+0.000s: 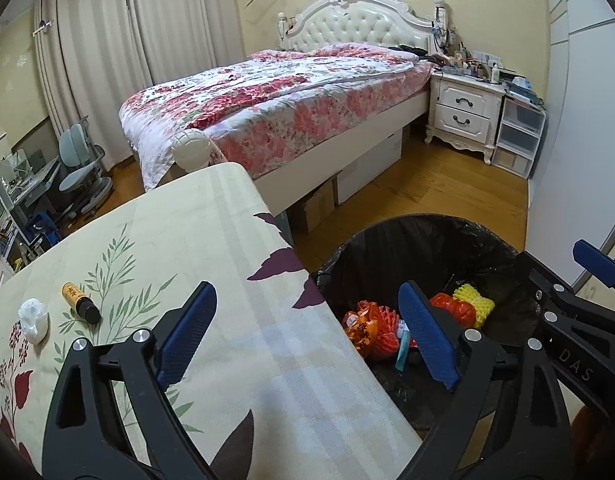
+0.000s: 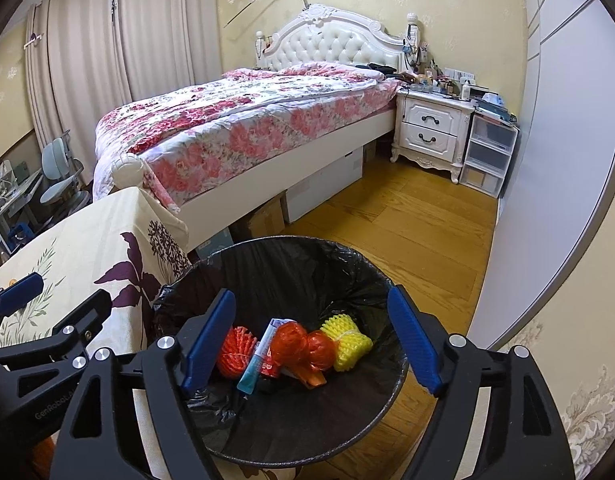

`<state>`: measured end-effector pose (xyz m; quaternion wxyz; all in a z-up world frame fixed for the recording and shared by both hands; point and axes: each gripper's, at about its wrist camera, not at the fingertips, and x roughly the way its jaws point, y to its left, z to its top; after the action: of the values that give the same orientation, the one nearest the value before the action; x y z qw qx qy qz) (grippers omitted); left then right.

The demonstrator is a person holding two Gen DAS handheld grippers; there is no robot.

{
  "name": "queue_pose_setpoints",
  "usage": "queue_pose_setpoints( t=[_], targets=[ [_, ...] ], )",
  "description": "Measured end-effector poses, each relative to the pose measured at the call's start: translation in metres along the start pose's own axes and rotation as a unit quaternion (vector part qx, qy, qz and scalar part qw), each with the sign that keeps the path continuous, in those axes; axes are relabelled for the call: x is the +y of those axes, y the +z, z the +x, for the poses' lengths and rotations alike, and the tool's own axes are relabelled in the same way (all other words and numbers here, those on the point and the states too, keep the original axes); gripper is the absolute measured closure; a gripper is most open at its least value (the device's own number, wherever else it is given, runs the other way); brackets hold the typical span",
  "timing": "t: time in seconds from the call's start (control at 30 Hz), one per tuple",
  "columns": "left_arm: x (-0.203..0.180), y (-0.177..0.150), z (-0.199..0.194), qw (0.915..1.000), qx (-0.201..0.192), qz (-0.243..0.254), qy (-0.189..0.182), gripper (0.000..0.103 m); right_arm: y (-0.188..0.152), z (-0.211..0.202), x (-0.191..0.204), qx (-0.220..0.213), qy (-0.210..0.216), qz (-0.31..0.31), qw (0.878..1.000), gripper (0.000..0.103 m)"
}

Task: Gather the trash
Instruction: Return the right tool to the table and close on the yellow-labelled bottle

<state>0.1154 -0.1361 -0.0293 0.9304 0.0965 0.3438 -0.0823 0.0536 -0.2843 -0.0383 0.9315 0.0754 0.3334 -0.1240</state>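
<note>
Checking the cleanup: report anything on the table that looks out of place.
Two stray items remain on the floral tablecloth: a crumpled white tissue wad and a small orange bottle with a black cap lying on its side. Nothing spilled.

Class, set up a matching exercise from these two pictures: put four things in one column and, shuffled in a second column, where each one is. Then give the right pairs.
Things
1. small bottle
2. yellow foam net
3. crumpled tissue
4. nightstand

Places
A. inside the trash bin
B. beside the head of the bed
C. on the tablecloth, left of the bottle
D. on the tablecloth, lying on the leaf print

Pairs: 1-D, 2-A, 3-C, 4-B
</note>
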Motion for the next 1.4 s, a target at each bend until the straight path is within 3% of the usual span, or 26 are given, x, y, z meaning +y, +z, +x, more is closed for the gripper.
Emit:
queue_pose_setpoints(
  t=[0.27,0.77,1.4],
  targets=[
    [0.033,-0.018,-0.014,0.9995,0.005,-0.022,0.021,0.013,-0.006,-0.004,0.021,0.007,0.024,-0.007,1.000,0.026],
    [0.137,-0.058,-0.035,0.9907,0.030,-0.090,0.097,0.013,-0.016,-0.006,0.119,0.027,0.114,-0.076,0.990,0.026],
    [0.277,-0.102,-0.059,0.9620,0.056,-0.183,0.195,0.013,-0.017,-0.008,0.253,0.048,0.220,-0.160,0.961,0.027]
  ],
)
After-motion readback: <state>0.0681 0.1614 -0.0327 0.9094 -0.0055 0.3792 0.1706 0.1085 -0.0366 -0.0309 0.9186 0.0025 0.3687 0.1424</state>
